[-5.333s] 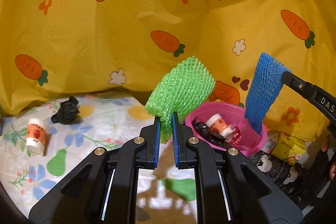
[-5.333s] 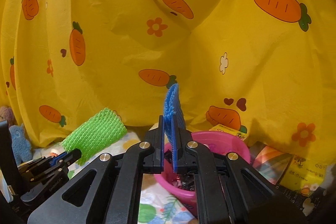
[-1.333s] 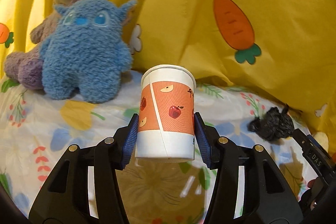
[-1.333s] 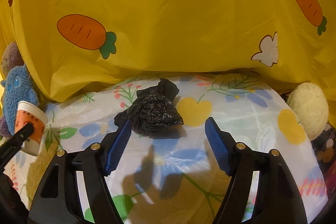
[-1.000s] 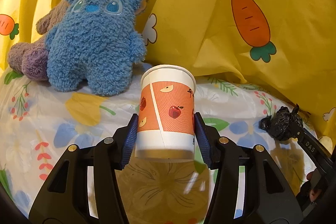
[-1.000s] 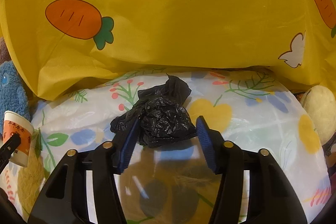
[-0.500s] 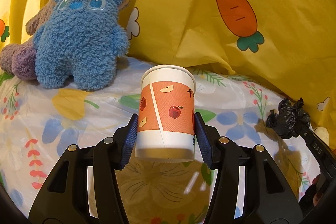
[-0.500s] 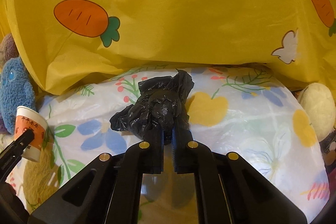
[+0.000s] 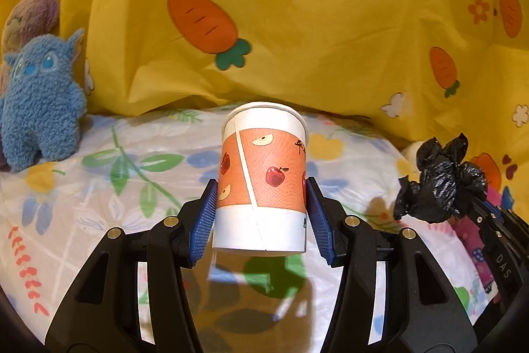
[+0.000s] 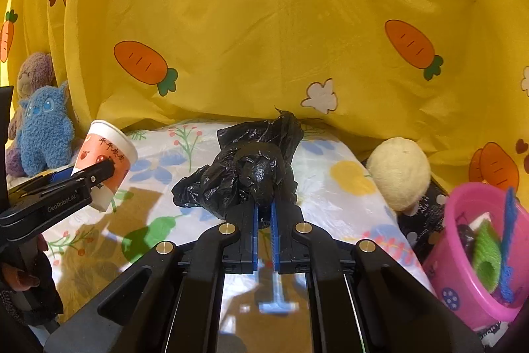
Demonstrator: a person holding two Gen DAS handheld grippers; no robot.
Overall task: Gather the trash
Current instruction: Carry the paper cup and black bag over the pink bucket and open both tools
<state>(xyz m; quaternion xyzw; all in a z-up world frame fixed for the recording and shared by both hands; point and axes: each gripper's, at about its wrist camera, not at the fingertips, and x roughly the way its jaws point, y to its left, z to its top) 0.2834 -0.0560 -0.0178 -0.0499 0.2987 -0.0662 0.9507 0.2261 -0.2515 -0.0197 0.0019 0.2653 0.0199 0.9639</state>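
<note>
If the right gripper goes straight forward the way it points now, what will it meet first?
Probably the flowered sheet just beyond its black bag, then the yellow carrot curtain; depth is unclear. The right gripper points away from the pink bucket.

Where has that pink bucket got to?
In the right wrist view the pink bucket sits at the far right edge, just right of a cream plush ball, with green and blue netting inside it.

warm bright light, hard shadows on bedsheet (image 9: 99, 187), slight motion blur, fisheye bending, dark vignette at corners
</note>
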